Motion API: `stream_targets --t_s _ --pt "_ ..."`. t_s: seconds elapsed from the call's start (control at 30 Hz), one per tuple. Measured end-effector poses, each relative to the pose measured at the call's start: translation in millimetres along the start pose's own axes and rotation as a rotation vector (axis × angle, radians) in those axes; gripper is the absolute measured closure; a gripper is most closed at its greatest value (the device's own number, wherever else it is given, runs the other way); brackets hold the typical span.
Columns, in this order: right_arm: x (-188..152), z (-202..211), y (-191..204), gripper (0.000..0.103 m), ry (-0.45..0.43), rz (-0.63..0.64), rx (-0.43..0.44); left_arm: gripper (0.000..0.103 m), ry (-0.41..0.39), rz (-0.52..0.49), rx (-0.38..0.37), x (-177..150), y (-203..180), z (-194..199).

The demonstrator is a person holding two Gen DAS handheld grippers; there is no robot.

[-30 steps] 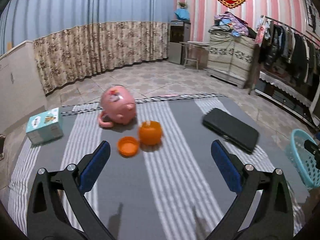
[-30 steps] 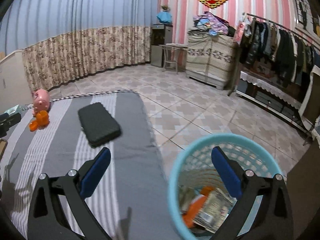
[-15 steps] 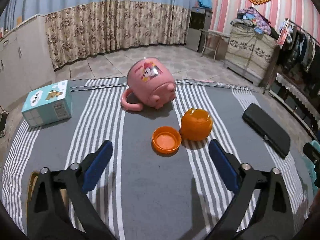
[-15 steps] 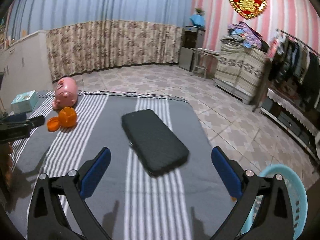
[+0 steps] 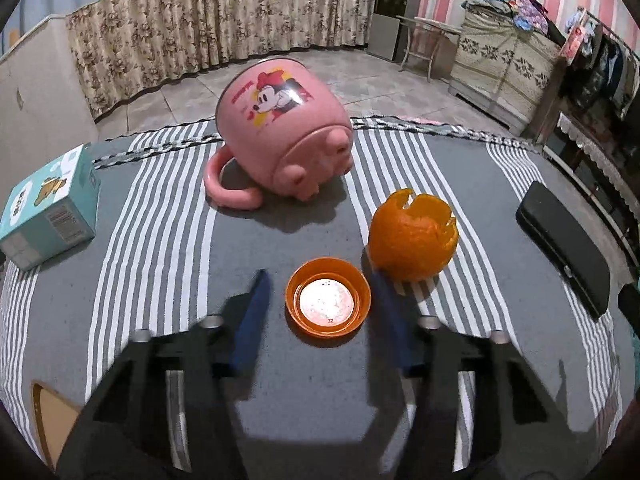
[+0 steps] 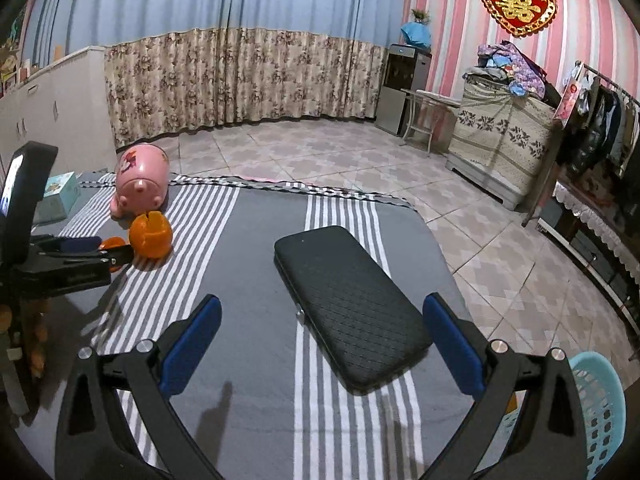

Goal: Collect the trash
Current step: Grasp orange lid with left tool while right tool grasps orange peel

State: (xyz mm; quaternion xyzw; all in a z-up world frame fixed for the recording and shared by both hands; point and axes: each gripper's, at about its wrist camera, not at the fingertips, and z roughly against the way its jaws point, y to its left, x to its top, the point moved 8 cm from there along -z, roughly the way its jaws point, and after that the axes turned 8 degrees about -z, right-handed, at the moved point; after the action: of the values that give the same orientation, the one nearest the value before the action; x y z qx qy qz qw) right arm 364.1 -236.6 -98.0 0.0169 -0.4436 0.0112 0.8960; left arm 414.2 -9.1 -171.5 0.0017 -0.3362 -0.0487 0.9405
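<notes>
Left wrist view: on the striped tablecloth (image 5: 160, 208), I bracket the orange cap (image 5: 327, 302) beside the orange peel (image 5: 412, 236); my left gripper (image 5: 320, 280) is closing, pads not yet touching. I should centre before squeezing. My right gripper (image 6: 316, 320) waits wide, empty.
</notes>
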Motion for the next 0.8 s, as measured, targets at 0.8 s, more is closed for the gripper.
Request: stream_targets --t_s 0.8 --pt "-2 -60 141 0.005 0.129 0.085 0.102 0.064 -0.116 0.131 0.137 -55 135 97"
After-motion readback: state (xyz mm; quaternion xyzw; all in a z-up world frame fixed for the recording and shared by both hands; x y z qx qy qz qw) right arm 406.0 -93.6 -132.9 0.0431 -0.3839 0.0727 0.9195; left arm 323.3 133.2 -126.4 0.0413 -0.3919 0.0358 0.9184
